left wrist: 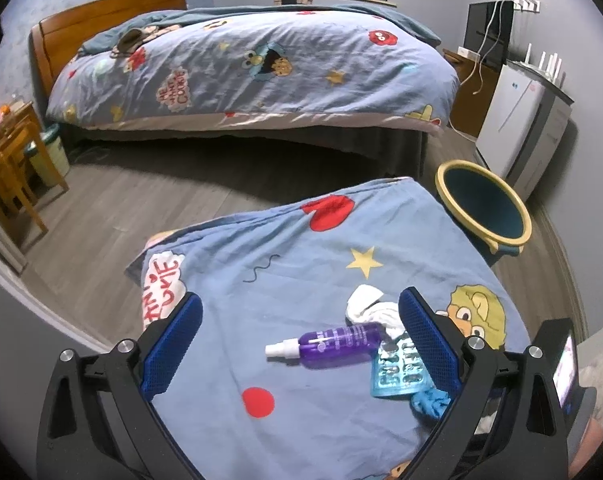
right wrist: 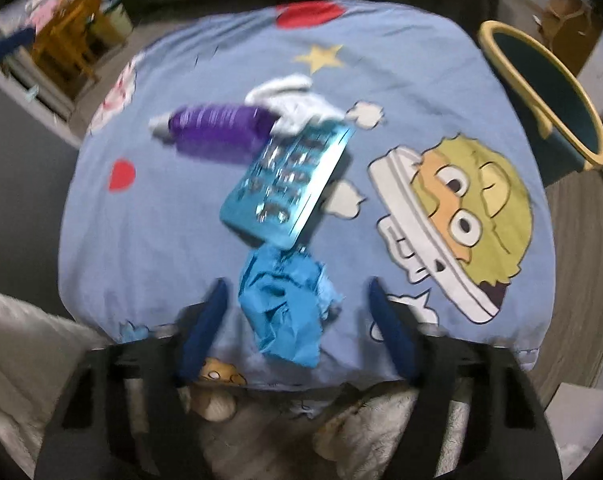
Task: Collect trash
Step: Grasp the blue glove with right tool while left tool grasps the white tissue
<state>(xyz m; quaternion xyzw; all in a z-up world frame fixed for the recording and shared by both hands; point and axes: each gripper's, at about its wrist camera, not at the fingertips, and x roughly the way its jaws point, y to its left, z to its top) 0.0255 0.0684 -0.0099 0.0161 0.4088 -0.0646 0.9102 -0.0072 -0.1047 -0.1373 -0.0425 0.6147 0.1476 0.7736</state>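
Observation:
On a blue cartoon-print cover [left wrist: 301, 264] lie a purple spray bottle [left wrist: 333, 344], a crumpled white tissue [left wrist: 367, 304], a teal blister pack [left wrist: 395, 372] and a crumpled blue paper [left wrist: 429, 402]. My left gripper [left wrist: 301, 298] is open wide above the cover, and the bottle lies beyond its fingers. In the blurred right wrist view, my right gripper [right wrist: 298, 284] points steeply down and straddles the blue paper [right wrist: 285, 304]. A gap shows on each side, so its pads do not press the paper. The blister pack [right wrist: 289, 184], bottle [right wrist: 221, 128] and tissue [right wrist: 293, 100] lie further out.
A teal bin with a yellow rim [left wrist: 481, 204] [right wrist: 549, 92] stands on the floor just past the cover's right corner. Beyond it are a bed [left wrist: 253, 68], a white appliance [left wrist: 513, 120], a wooden chair [left wrist: 9, 160] and a small bin [left wrist: 53, 148].

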